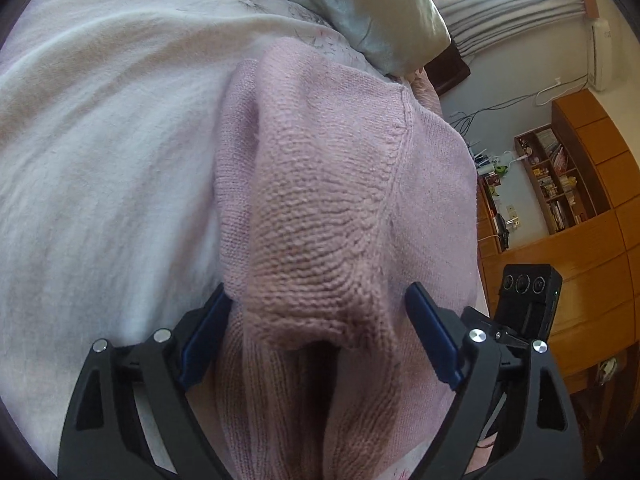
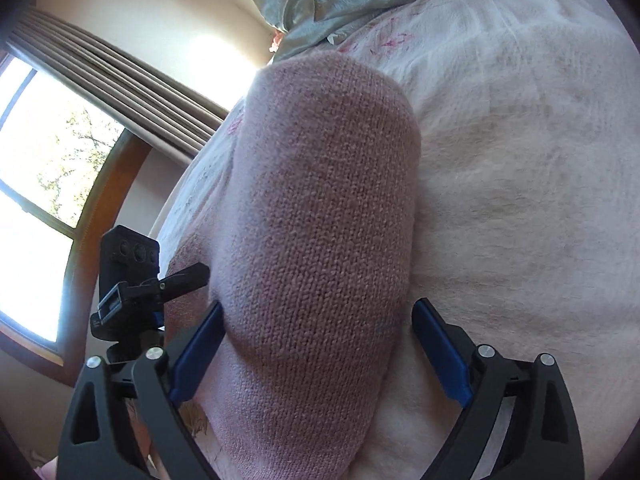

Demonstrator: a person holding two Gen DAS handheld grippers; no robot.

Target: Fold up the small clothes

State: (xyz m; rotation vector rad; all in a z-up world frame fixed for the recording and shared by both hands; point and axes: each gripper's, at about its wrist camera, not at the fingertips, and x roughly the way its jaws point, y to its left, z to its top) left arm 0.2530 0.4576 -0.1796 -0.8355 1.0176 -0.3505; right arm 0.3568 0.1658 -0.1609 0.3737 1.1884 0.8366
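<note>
I count one pink knit sweater (image 1: 320,200) on the bed (image 1: 100,160), with one pillow (image 1: 380,20) beyond it. My left gripper (image 1: 320,328) and right gripper (image 2: 320,344) are both spread, knit bulging between the blue pads without being pinched. Only the left view shows the wooden bookshelf (image 1: 560,176) holding books; only the right shows the window (image 2: 44,200).

A pink knitted sweater (image 1: 320,208) lies bunched on the white bed cover (image 1: 100,140), a raised seam running down its right side. Its rounded folded end (image 2: 324,220) bulges up, plain stitches showing.
</note>
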